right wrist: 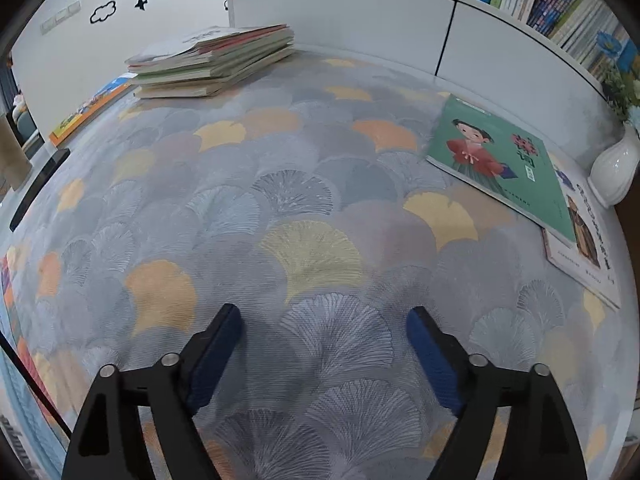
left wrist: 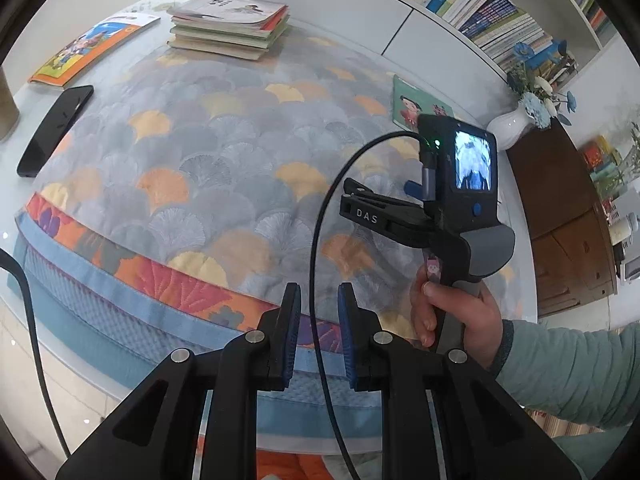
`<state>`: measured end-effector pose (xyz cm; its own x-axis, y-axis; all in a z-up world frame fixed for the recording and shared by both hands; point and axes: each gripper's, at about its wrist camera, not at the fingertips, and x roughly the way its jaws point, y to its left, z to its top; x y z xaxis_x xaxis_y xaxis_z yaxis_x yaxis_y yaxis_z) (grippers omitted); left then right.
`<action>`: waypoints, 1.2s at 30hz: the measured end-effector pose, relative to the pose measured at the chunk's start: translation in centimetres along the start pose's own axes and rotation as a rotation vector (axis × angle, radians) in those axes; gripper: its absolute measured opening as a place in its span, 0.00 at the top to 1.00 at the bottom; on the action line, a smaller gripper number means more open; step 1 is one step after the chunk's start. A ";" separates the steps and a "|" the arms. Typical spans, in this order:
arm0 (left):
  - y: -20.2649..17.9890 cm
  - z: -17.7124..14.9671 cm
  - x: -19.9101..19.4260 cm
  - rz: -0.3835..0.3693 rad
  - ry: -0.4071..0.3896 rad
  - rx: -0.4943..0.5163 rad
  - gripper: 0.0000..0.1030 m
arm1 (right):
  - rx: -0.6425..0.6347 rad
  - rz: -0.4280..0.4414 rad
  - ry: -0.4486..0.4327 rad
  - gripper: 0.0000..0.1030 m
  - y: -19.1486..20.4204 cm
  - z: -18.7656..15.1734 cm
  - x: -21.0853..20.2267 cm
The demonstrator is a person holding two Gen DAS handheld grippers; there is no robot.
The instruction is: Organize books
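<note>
A stack of several thin books lies at the far side of the table. A green book with a figure in red lies flat at the right, overlapping a white book. My right gripper hovers over the bare cloth, open wide, with nothing between its blue pads. It is well short of the green book. My left gripper hangs over the table's near edge, its pads a narrow gap apart and empty. A hand holds the right tool's body to its right.
An orange picture book and a black phone lie at the left edge. A white vase stands at the far right. A full bookshelf runs behind the fan-patterned tablecloth.
</note>
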<state>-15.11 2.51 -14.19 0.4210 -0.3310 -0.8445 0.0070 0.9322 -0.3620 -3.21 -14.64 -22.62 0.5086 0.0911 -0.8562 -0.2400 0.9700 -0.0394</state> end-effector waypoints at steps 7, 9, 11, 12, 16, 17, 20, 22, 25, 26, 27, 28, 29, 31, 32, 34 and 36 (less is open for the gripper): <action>-0.2 0.1 0.4 -0.011 0.012 -0.002 0.84 | 0.034 0.001 -0.020 0.05 -0.5 -0.4 0.3; -0.3 0.2 0.5 -0.010 0.014 -0.002 0.84 | 0.056 0.000 -0.009 0.00 -0.8 -0.3 0.6; -0.3 0.2 0.5 -0.011 0.015 -0.001 0.84 | 0.058 0.004 -0.009 0.00 -0.9 -0.3 0.7; -0.3 0.3 0.6 -0.011 0.017 -0.002 0.84 | 0.056 0.002 -0.012 0.00 -0.8 -0.4 0.6; -0.4 0.5 1.0 -0.013 0.035 0.006 0.84 | 0.057 0.005 -0.017 0.00 -0.8 -0.4 0.7; -0.4 0.6 1.1 -0.012 0.037 0.009 0.84 | 0.057 0.006 -0.017 0.00 -0.8 -0.4 0.7; -0.8 0.9 1.2 -0.011 0.041 0.019 0.84 | 0.059 0.005 -0.019 0.00 -0.7 -0.4 0.7; -1.1 1.1 1.2 -0.004 0.039 0.032 0.84 | 0.060 0.007 -0.019 0.00 -0.7 -0.5 0.7; -1.2 1.3 1.2 -0.008 0.041 0.037 0.84 | 0.063 0.007 -0.020 0.00 -0.6 -0.5 0.6; -1.3 1.3 1.3 -0.006 0.043 0.038 0.84 | 0.062 0.007 -0.020 0.00 -0.6 -0.5 0.6; -1.4 1.4 1.3 -0.005 0.045 0.043 0.84 | 0.061 0.008 -0.019 0.00 -0.7 -0.5 0.7; -1.5 1.5 1.4 -0.005 0.048 0.047 0.84 | 0.061 0.008 -0.019 0.00 -0.7 -0.5 0.7; -1.5 1.5 1.5 -0.004 0.049 0.050 0.84 | 0.062 0.008 -0.019 0.00 -0.7 -0.5 0.6; -1.6 1.7 1.7 -0.004 0.055 0.053 0.84 | 0.060 0.010 -0.019 0.00 -0.8 -0.4 0.7; -1.7 1.7 1.7 -0.005 0.058 0.055 0.84 | 0.060 0.010 -0.019 0.00 -0.7 -0.4 0.7; -1.8 1.8 1.9 -0.006 0.061 0.061 0.84 | 0.060 0.010 -0.019 0.00 -0.7 -0.4 0.7; -2.0 1.8 2.0 -0.006 0.062 0.064 0.84 | 0.060 0.010 -0.019 0.00 -0.7 -0.5 0.7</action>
<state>-12.62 0.30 -14.40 0.3639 -0.3430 -0.8660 0.0683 0.9371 -0.3424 -3.08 -15.38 -23.40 0.5224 0.1050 -0.8462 -0.1955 0.9807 0.0010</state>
